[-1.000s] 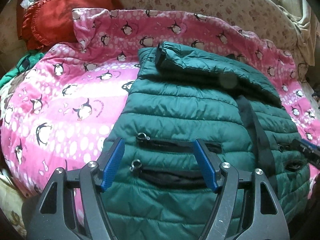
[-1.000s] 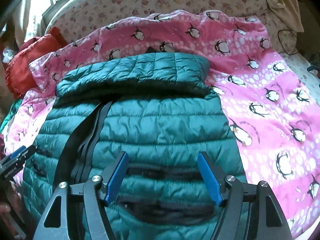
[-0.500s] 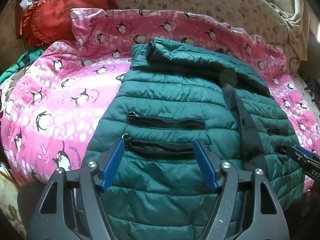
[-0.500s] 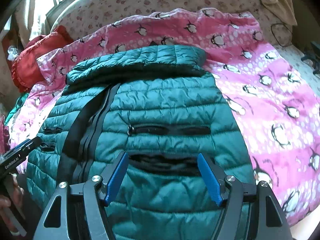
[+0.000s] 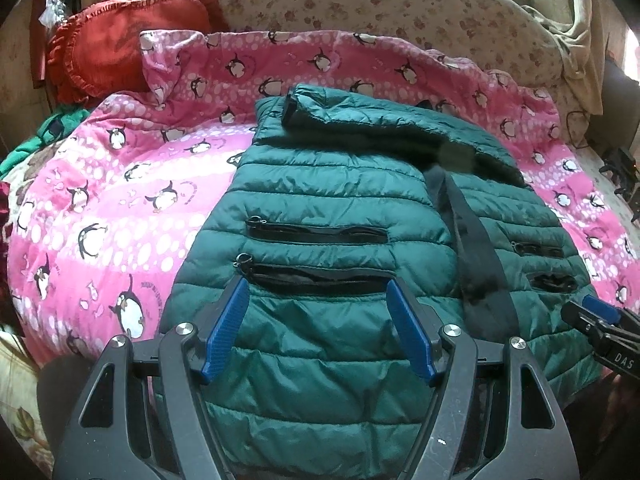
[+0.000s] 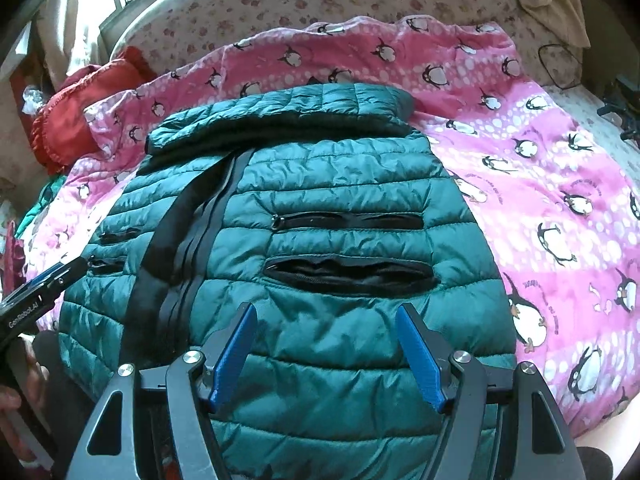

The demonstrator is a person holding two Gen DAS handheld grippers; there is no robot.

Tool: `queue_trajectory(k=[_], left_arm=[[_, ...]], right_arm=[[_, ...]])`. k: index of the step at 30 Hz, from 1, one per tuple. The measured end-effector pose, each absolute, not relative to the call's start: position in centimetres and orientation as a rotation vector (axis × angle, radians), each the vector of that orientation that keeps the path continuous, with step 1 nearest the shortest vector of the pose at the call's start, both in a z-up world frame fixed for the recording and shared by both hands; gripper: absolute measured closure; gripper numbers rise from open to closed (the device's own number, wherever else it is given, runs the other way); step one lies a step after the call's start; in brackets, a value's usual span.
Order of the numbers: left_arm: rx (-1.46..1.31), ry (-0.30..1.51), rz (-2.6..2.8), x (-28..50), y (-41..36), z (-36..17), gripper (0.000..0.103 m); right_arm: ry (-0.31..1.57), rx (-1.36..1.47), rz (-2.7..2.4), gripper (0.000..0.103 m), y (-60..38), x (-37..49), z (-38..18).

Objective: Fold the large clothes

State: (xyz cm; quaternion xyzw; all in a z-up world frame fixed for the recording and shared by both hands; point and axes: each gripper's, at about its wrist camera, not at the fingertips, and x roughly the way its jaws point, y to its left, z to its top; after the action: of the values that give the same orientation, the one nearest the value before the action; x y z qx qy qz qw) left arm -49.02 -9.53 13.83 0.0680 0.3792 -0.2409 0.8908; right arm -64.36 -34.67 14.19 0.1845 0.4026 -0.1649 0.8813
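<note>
A dark green quilted jacket (image 5: 328,184) (image 6: 328,184) lies front up on a pink penguin blanket (image 5: 120,200) (image 6: 560,184). Its collar end is far from me and its hem is nearest me. A black zip strip (image 5: 472,248) (image 6: 188,216) runs down its middle, with two zip pockets on each side. My left gripper (image 5: 317,284) hovers open over the jacket's left half, just below the lower pocket (image 5: 320,278). My right gripper (image 6: 326,308) hovers open over the right half, below the gaping pocket (image 6: 348,274). Each gripper shows at the edge of the other's view, the right gripper (image 5: 592,316) and the left gripper (image 6: 48,284).
A red ruffled cushion (image 5: 116,44) (image 6: 80,96) lies at the far left of the bed, with green cloth (image 5: 40,136) below it. Floral bedding (image 5: 400,4) lies behind the blanket. A beige cloth (image 5: 568,12) and a black cable (image 6: 556,64) are at the far right.
Both grippers have drawn back toward the jacket's hem. The pockets and collar now sit higher and farther off in both views. The jaws stand as wide as before.
</note>
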Motion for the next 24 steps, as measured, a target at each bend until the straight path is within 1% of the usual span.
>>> queue_trajectory(k=[3, 5, 7, 24], left_arm=[[0.154, 0.782, -0.503, -49.4, -9.6, 13.9, 0.031], [0.158, 0.782, -0.504, -49.5, -9.6, 13.9, 0.031], [0.157, 0.782, -0.503, -49.6, -9.5, 13.9, 0.031], [0.174, 0.798, -0.493, -49.8, -8.8, 13.6, 0.031]], right_arm=[[0.837, 0.379, -0.338, 0.033, -34.3, -64.6, 14.3], [0.834, 0.384, -0.338, 0.029, -34.2, -64.7, 14.3], [0.833, 0.389, -0.342, 0.028, -34.1, -64.8, 14.2], [0.859, 0.392, -0.329, 0.028, -33.3, -65.0, 13.5]])
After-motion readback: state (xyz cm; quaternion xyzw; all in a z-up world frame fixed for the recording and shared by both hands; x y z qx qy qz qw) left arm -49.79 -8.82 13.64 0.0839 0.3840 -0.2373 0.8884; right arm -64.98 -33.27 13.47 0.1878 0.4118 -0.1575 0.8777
